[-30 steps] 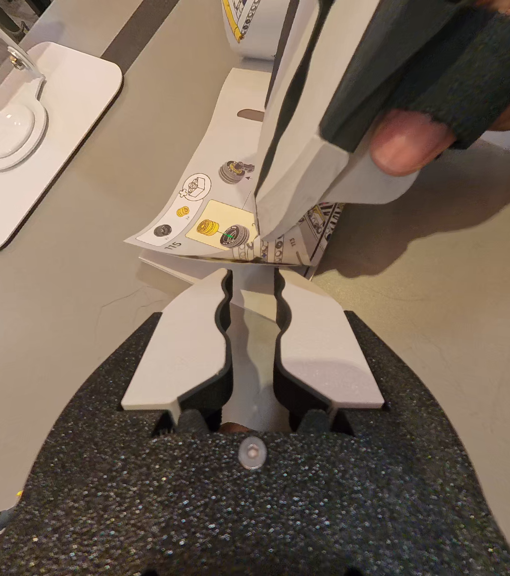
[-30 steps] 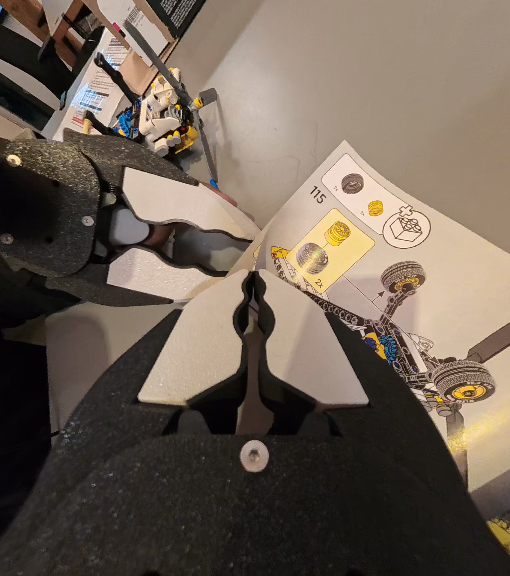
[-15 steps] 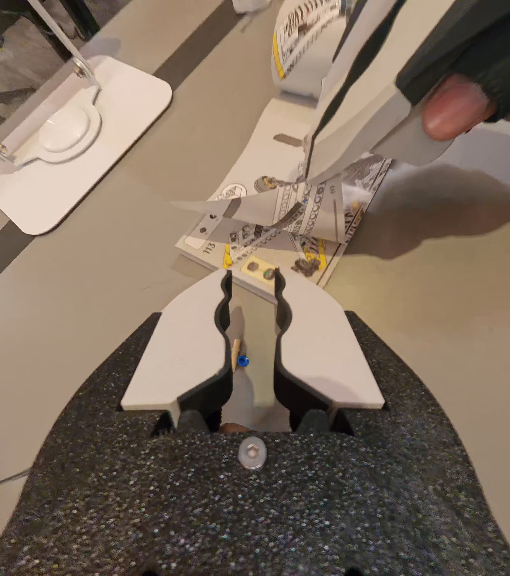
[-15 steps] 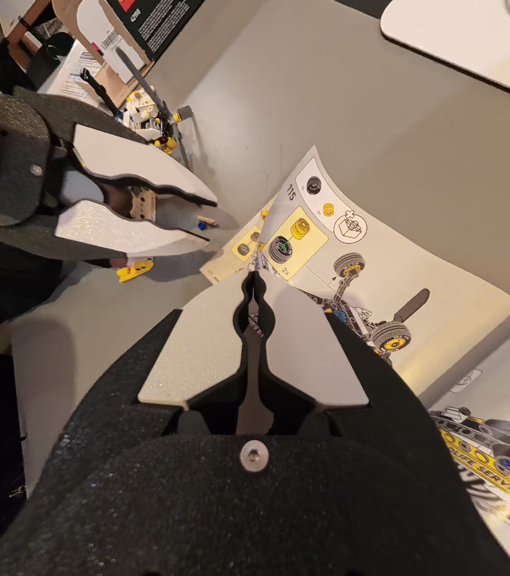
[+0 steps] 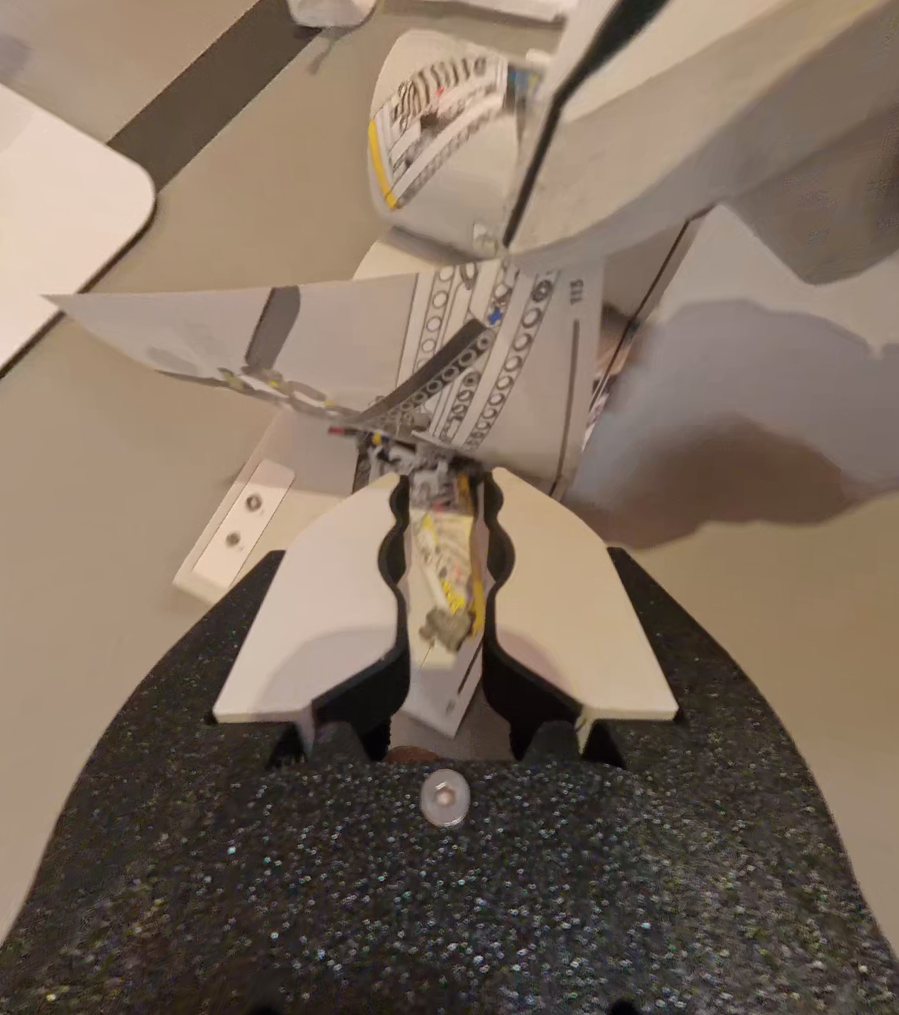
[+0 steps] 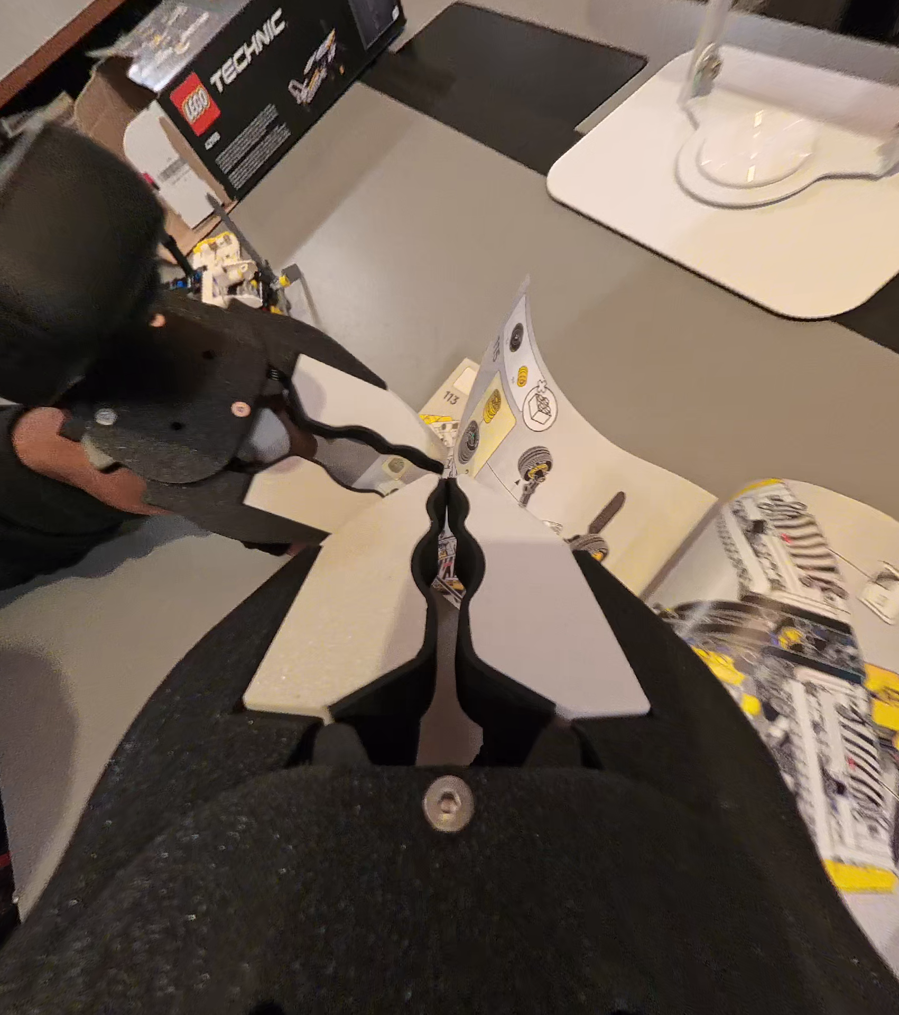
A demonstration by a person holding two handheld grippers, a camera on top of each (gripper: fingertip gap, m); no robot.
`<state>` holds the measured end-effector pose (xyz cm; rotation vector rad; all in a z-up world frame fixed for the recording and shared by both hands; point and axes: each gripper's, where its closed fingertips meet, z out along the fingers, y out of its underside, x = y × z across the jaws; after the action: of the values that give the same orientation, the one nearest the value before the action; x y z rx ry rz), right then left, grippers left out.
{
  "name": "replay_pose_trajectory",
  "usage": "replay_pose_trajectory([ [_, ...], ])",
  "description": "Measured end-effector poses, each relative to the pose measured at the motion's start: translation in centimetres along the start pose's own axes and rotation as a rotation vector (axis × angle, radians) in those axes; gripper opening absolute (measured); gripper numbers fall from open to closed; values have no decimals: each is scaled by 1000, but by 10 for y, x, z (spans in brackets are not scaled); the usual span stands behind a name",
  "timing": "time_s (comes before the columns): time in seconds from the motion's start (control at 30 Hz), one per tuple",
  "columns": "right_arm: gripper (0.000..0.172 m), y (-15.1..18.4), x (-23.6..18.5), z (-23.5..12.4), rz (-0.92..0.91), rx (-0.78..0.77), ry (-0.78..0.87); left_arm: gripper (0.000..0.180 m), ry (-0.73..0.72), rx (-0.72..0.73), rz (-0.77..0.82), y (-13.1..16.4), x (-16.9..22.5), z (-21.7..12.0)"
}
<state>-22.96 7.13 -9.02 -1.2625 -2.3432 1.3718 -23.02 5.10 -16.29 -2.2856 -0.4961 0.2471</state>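
Right now the right tongs (image 6: pixel 446 479) are clamped on a lifted page (image 6: pixel 590 456) of the instruction booklet (image 6: pixel 450 403), pads pressed on the paper edge. Left tongs (image 5: pixel 444 483) are apart, nothing gripped, tips just beside that page over the booklet's lower corner. Booklet lies open on the grey table (image 6: pixel 491 219). Farther out: a white stand base (image 6: pixel 754 208), a black box (image 6: pixel 271 93), a small brick model (image 6: pixel 227 274).
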Motion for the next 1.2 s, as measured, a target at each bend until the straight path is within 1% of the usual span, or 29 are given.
replay_pose_trajectory([
  [0.1, 0, -4, 13, -22, 16, 57, 74, 26, 47, 12, -7, -24, 8, 16],
  [0.27, 0, -12, 32, -70, 41, 213, 220, 26, 98, 48, 51, -68, 26, 32],
  [0.4, 10, -10, 34, -109, 2, 294, 345, 26, 134, 6, 108, -87, 41, 51],
  [0.5, 12, 5, 29, -123, -44, 293, 394, 26, 142, -28, 151, -95, 49, 64],
  [0.57, 12, 18, 26, -121, -65, 277, 400, 26, 145, -30, 171, -102, 53, 66],
  [0.63, 14, 32, 25, -112, -90, 255, 409, 26, 133, -1, 167, -110, 50, 62],
  [0.7, 16, 44, 25, -100, -120, 235, 415, 27, 138, 41, 136, -117, 45, 53],
  [0.8, 19, 48, 21, -79, -204, 247, 415, 27, 127, 109, 70, -122, 27, 33],
  [0.97, 23, 48, 18, -56, -324, 232, 450, 27, 55, 201, -34, -113, -9, -7],
  [1.07, 24, 51, 21, -51, -346, 239, 475, 27, 50, 272, -65, -104, -10, -25],
  [1.13, 24, 56, 28, -53, -344, 237, 519, 27, 65, 272, -65, -92, -3, -26],
  [1.2, 24, 60, 33, -58, -328, 256, 547, 28, 77, 236, -57, -79, 6, -17],
])
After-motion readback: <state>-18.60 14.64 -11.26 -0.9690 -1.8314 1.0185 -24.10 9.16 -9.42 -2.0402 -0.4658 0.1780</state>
